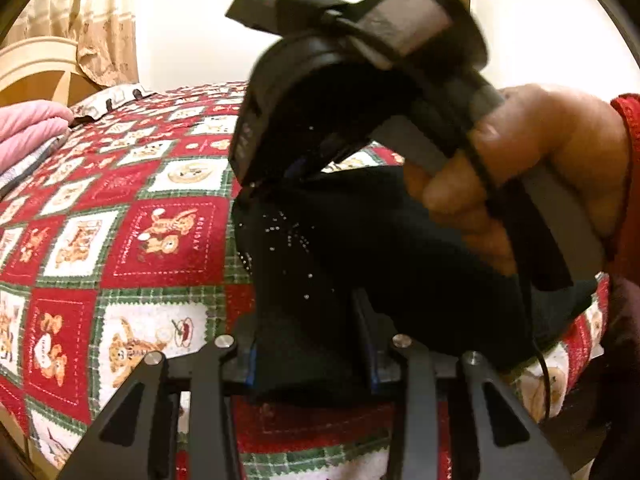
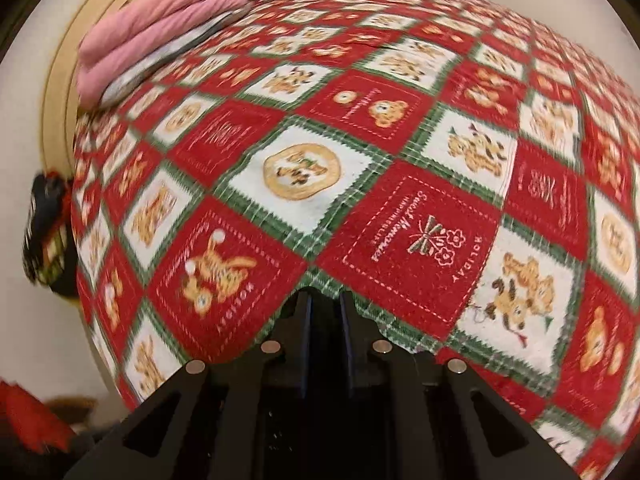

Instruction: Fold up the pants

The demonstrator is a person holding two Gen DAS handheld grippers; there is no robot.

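Black pants (image 1: 328,264) with tiny sparkles hang bunched over the bed. My left gripper (image 1: 312,344) is shut on the pants fabric at the lower middle of the left wrist view. The right gripper (image 1: 264,188), held in a hand (image 1: 532,168), grips the top of the same fabric above and to the right. In the right wrist view, my right gripper (image 2: 325,304) has its jaws close together on dark fabric (image 2: 325,360), above the quilt.
A red, white and green teddy-bear quilt (image 2: 360,168) covers the bed. Folded pink bedding (image 2: 160,40) lies at the far left by a cream headboard (image 1: 36,68). A dark bag (image 2: 48,224) is beside the bed.
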